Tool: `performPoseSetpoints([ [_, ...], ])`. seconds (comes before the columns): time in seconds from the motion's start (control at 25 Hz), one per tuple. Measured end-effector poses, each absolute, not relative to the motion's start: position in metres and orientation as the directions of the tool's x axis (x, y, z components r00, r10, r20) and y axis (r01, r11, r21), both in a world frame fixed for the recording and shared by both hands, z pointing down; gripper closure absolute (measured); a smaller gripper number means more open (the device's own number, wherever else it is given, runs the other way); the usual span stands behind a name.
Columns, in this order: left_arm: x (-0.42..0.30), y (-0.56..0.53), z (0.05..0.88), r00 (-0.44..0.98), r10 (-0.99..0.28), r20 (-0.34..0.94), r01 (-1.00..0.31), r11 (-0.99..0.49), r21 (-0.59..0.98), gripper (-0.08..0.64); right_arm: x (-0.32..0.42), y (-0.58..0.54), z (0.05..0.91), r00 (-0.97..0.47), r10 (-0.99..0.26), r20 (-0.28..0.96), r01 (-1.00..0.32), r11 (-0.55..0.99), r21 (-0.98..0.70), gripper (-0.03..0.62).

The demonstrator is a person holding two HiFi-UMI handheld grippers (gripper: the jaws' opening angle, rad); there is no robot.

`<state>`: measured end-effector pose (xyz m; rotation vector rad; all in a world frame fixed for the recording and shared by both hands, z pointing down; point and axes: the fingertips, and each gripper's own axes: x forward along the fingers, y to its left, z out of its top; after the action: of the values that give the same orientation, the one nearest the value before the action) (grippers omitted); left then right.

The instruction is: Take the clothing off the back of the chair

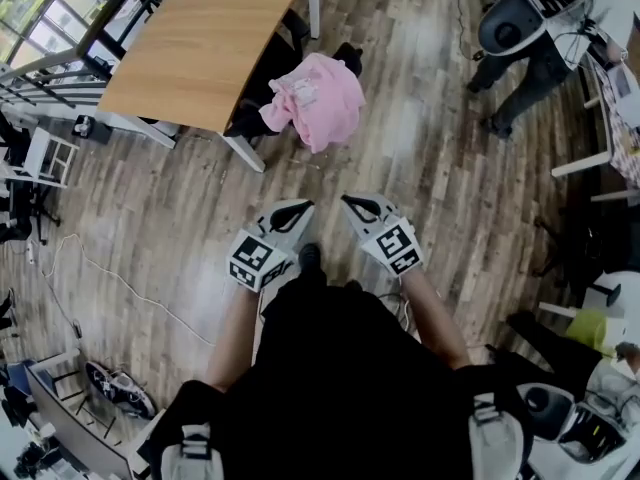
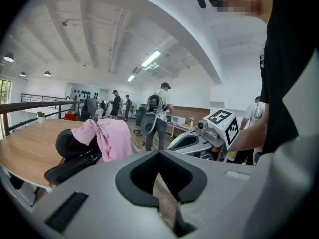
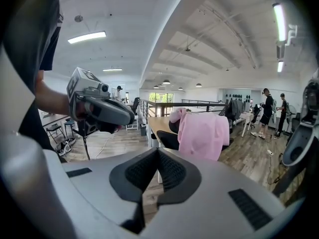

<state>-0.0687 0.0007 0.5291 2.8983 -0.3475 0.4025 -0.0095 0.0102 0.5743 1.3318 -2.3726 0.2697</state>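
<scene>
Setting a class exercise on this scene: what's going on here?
A person holds the left gripper and right gripper out in front, both shut and empty. The pink garment is draped over the back of a black office chair beside the wooden table, across the floor ahead. Neither gripper touches it.

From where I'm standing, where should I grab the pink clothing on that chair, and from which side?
Probably the bunched fold at the top of the pink clothing, where it hangs over the chair back. Come from the open floor side facing you; the table blocks the far side.

Most of chair (image 3: 167, 140) beneath pink clothing (image 3: 202, 133)
</scene>
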Motion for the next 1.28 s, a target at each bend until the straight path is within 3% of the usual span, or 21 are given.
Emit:
performPoseSetpoints([
  [1.28, -0.091, -0.075, 0.530, 0.958, -0.070, 0.277, -0.113, -0.984, 0.141, 0.558, -0.021, -0.048, 0.578, -0.305, -0.854, 0.422, -0.936, 0.351, 0.034, 0.594],
])
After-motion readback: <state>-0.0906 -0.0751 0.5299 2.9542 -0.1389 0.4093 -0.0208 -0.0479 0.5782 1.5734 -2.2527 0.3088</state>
